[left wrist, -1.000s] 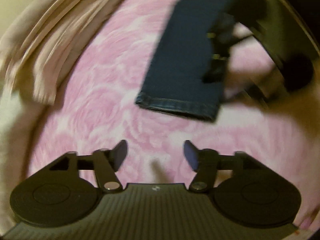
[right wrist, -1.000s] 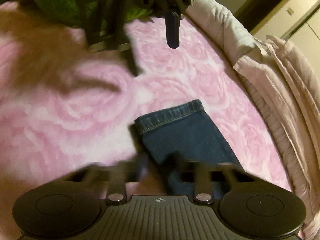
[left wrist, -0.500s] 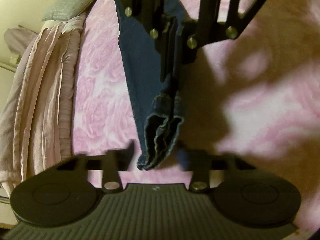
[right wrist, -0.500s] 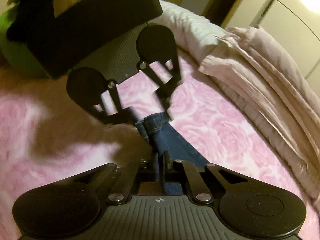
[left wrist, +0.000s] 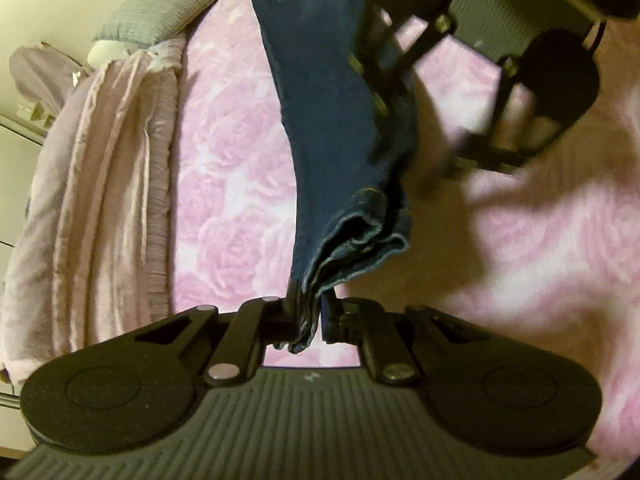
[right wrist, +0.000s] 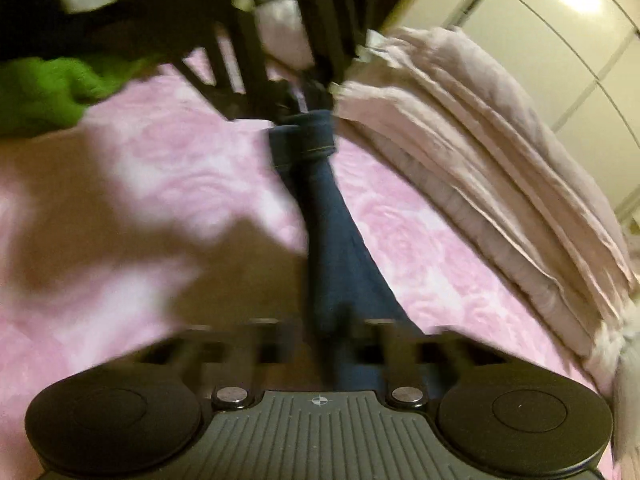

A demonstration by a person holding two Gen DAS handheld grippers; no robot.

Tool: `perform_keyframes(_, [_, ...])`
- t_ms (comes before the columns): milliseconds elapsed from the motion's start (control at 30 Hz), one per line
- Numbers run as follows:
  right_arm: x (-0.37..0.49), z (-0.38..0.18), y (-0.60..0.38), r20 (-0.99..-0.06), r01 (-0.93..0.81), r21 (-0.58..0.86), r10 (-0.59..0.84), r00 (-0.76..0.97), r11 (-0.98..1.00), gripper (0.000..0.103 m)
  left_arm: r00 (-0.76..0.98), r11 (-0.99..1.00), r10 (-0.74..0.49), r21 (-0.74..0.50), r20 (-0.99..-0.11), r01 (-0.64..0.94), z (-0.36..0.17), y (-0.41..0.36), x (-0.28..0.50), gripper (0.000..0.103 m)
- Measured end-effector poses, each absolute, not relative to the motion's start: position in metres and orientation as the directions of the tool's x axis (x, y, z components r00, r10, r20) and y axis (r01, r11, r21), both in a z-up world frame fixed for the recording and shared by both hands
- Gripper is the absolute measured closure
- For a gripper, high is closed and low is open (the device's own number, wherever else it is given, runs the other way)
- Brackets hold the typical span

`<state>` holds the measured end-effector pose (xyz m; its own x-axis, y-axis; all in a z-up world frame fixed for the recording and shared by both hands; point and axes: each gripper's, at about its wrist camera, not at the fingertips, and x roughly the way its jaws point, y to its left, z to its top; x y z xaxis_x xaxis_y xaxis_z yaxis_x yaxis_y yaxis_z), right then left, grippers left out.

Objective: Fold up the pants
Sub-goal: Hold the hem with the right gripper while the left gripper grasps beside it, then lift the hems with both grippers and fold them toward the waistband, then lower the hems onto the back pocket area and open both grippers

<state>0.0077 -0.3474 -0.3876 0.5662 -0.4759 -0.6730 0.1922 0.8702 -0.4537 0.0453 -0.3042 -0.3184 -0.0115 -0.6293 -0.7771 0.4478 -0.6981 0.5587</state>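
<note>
Dark blue denim pants stretch across a pink rose-patterned bedspread. My left gripper is closing, and its pads press the bunched leg hem between them. The right gripper shows blurred further up the same leg. In the right wrist view the leg runs taut from my right gripper up to the left gripper at the hem. The right jaws are blurred and opening slightly, with denim still pinched between them. The leg end hangs lifted off the bed.
A folded beige blanket lies along the bed's edge, also the blanket at right. A grey pillow sits at the head. A green garment lies at far left. Pale wardrobe doors stand behind.
The left gripper went from open above the flat hem to shut on the bunched hem and lifted it. The right gripper rose with the leg, and both rolled.
</note>
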Motion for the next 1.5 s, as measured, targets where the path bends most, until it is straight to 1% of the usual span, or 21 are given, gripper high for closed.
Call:
perform_keyframes(133, [0.015,-0.368,-0.340,-0.683,0.233,-0.400,-0.458,0.568,0.886,0.101,0.003,-0.677,-0.638,0.564,-0.770,0.472,-0.297,-0.289,0.046,0.097])
perform_keyframes(300, [0.014,-0.348,-0.303,-0.702,0.208,-0.292,-0.357,0.616,0.934,0.101,0.065,-0.671,-0.598,0.543,-0.799,0.505,-0.267,-0.249,0.041,0.097])
perform_keyframes(367, [0.013,-0.341,-0.297,-0.707,0.227,-0.231,-0.323,0.629,0.946,0.101,0.082,-0.683,-0.575,0.533,-0.814,0.499,-0.256,-0.242,0.037,0.097])
perform_keyframes(467, [-0.003,-0.323,-0.317,-0.694,0.338,-0.083,-0.298,0.656,0.938,0.101,0.093,-0.693,-0.559,0.526,-0.824,0.493,-0.241,-0.251,0.029,0.097])
perform_keyframes(567, [-0.033,-0.300,-0.356,-0.652,0.432,0.078,-0.282,0.704,0.898,0.101,0.073,-0.680,-0.583,0.535,-0.809,0.501,-0.215,-0.282,0.011,0.096])
perform_keyframes(733, [-0.097,-0.261,-0.437,-0.558,0.533,0.302,-0.307,0.771,0.791,0.101,0.008,-0.653,-0.659,0.576,-0.752,0.492,-0.168,-0.363,-0.044,0.093])
perform_keyframes(800, [-0.134,-0.251,-0.477,-0.516,0.568,0.410,-0.332,0.789,0.713,0.101,-0.011,-0.637,-0.683,0.588,-0.731,0.498,-0.157,-0.403,-0.067,0.086])
perform_keyframes(833, [-0.153,-0.251,-0.498,-0.500,0.585,0.463,-0.349,0.792,0.666,0.101,-0.019,-0.615,-0.708,0.603,-0.706,0.508,-0.151,-0.426,-0.082,0.077])
perform_keyframes(867, [-0.172,-0.254,-0.518,-0.490,0.594,0.508,-0.358,0.795,0.624,0.101,-0.029,-0.587,-0.736,0.616,-0.677,0.525,-0.146,-0.445,-0.094,0.073])
perform_keyframes(933, [-0.211,-0.275,-0.561,-0.487,0.619,0.596,-0.382,0.785,0.512,0.101,-0.058,-0.559,-0.762,0.610,-0.645,0.562,-0.138,-0.476,-0.113,0.073])
perform_keyframes(1000, [-0.246,-0.313,-0.598,-0.515,0.644,0.663,-0.391,0.763,0.382,0.101,-0.063,-0.565,-0.755,0.599,-0.652,0.568,-0.145,-0.499,-0.130,0.073])
perform_keyframes(1033, [-0.262,-0.340,-0.615,-0.555,0.674,0.674,-0.395,0.732,0.302,0.097,-0.061,-0.577,-0.743,0.591,-0.667,0.564,-0.154,-0.506,-0.137,0.073])
perform_keyframes(1067, [-0.275,-0.363,-0.630,-0.617,0.717,0.663,-0.386,0.686,0.216,0.090,-0.058,-0.593,-0.723,0.575,-0.688,0.563,-0.163,-0.510,-0.142,0.073])
perform_keyframes(1100, [-0.286,-0.380,-0.640,-0.676,0.760,0.634,-0.377,0.633,0.140,0.088,-0.053,-0.613,-0.695,0.553,-0.717,0.564,-0.177,-0.513,-0.148,0.073])
perform_keyframes(1133, [-0.298,-0.392,-0.646,-0.710,0.783,0.617,-0.373,0.597,0.077,0.087,-0.051,-0.632,-0.670,0.533,-0.741,0.563,-0.189,-0.517,-0.150,0.073])
perform_keyframes(1200, [-0.314,-0.399,-0.649,-0.691,0.758,0.651,-0.383,0.612,0.036,0.087,-0.043,-0.674,-0.604,0.482,-0.796,0.560,-0.217,-0.516,-0.158,0.073])
perform_keyframes(1300, [-0.319,-0.400,-0.647,-0.668,0.732,0.680,-0.385,0.637,0.034,0.087,-0.013,-0.711,-0.498,0.400,-0.867,0.578,-0.263,-0.509,-0.159,0.073])
perform_keyframes(1333, [-0.318,-0.402,-0.648,-0.666,0.728,0.685,-0.384,0.639,0.023,0.089,-0.005,-0.716,-0.470,0.377,-0.883,0.587,-0.275,-0.506,-0.159,0.073])
perform_keyframes(1367, [-0.320,-0.404,-0.646,-0.670,0.731,0.683,-0.384,0.635,0.019,0.094,0.001,-0.722,-0.437,0.351,-0.900,0.597,-0.287,-0.504,-0.158,0.073])
perform_keyframes(1400, [-0.321,-0.404,-0.648,-0.674,0.737,0.676,-0.390,0.628,0.018,0.095,0.005,-0.725,-0.416,0.335,-0.909,0.602,-0.297,-0.503,-0.158,0.073])
perform_keyframes(1500, [-0.325,-0.404,-0.656,-0.692,0.764,0.645,-0.405,0.598,0.026,0.096,0.007,-0.720,-0.372,0.293,-0.928,0.630,-0.321,-0.502,-0.148,0.073])
